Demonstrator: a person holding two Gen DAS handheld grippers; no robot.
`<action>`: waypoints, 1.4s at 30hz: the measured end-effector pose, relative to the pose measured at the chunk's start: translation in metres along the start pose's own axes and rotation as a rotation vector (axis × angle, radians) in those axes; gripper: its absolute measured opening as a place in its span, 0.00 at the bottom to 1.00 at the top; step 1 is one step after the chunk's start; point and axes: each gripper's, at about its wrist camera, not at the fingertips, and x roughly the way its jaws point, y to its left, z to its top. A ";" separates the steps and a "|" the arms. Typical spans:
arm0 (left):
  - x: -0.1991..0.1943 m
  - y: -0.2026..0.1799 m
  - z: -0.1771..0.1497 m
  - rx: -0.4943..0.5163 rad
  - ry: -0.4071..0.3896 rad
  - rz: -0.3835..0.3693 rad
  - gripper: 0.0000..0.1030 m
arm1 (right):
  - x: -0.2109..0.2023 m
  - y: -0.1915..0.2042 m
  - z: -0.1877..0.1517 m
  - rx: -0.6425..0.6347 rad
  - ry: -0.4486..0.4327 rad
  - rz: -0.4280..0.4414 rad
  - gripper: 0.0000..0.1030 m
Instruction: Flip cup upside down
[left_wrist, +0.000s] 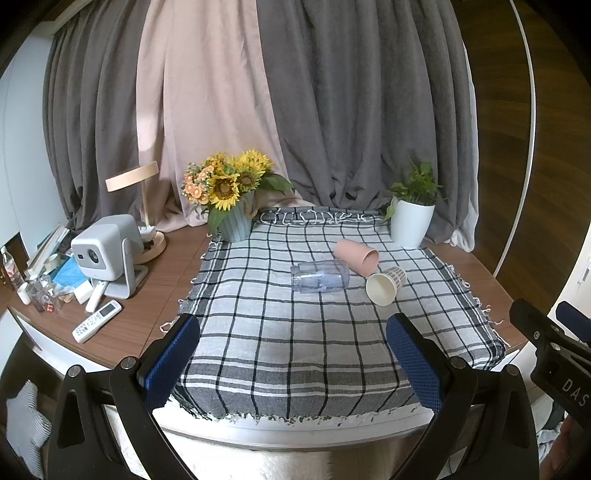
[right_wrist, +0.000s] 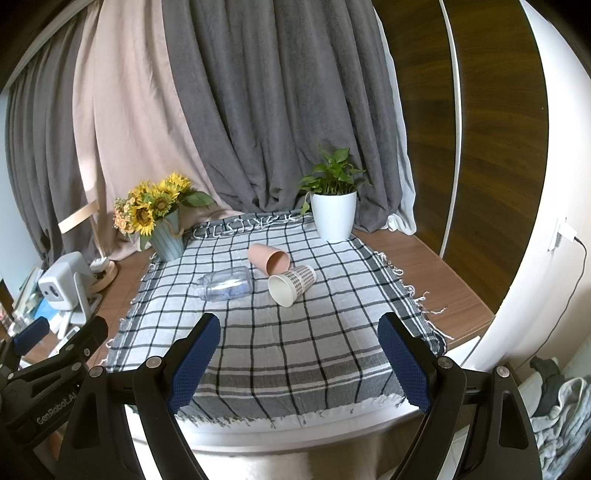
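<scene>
A cloth (left_wrist: 295, 350) covers the middle of the tabletop (left_wrist: 155, 291); three cups lie on their sides on its far half: the clear cup (left_wrist: 320, 276) to the left, the pink cup (left_wrist: 356, 256) behind and right of it, the paper cup (left_wrist: 386, 285) in front of the pink one and touching it. The sunflower pot (left_wrist: 236, 221) stands at the cloth's far left corner, the potted plant (left_wrist: 412, 221) at its far right corner; a projector (left_wrist: 107, 254), a lamp (left_wrist: 144, 206) behind it and a remote (left_wrist: 96, 320) before it sit left of the cloth.
</scene>
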 end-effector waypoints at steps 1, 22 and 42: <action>0.000 0.000 0.000 -0.001 0.000 0.000 1.00 | 0.001 0.000 -0.001 -0.001 -0.001 -0.001 0.85; 0.000 -0.002 0.000 0.000 0.000 0.000 1.00 | -0.001 -0.001 -0.001 -0.001 -0.002 -0.003 0.85; 0.031 0.002 -0.007 0.022 0.079 0.012 1.00 | 0.021 0.010 -0.004 -0.006 0.046 0.025 0.85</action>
